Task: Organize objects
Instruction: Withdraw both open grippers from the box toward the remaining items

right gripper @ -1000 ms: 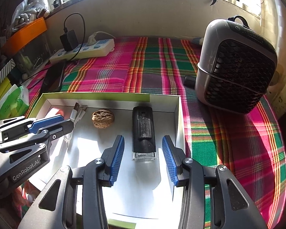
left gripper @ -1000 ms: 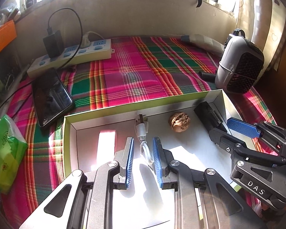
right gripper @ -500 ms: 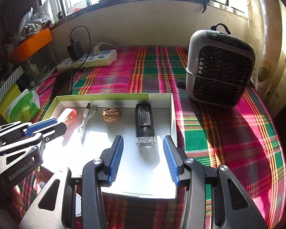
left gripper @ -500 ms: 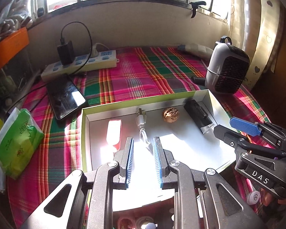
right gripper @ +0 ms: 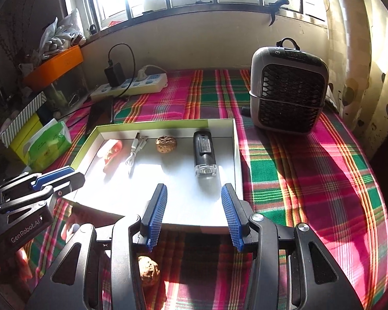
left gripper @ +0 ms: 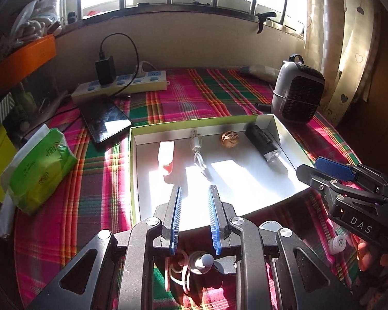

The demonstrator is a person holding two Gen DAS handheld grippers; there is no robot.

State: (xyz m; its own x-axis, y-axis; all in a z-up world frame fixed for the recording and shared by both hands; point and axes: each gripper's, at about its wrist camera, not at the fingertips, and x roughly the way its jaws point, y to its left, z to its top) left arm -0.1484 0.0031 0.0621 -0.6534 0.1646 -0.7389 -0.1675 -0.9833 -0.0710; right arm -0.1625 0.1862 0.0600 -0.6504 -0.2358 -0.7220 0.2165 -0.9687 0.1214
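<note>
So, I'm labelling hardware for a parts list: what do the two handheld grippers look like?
Both are black, angular metal frames with triangular cut-outs and silver pivot bolts, and their jaws carry ribbed blue pads. The left gripper has "GenRobot.AI" printed in white on its side; the right gripper reads "DAS". No cables show.

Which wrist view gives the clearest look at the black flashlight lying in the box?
The right wrist view: the black flashlight lies almost straight ahead, its clear lens end facing the camera. The left wrist view shows the same flashlight smaller, off to the right and angled.
</note>
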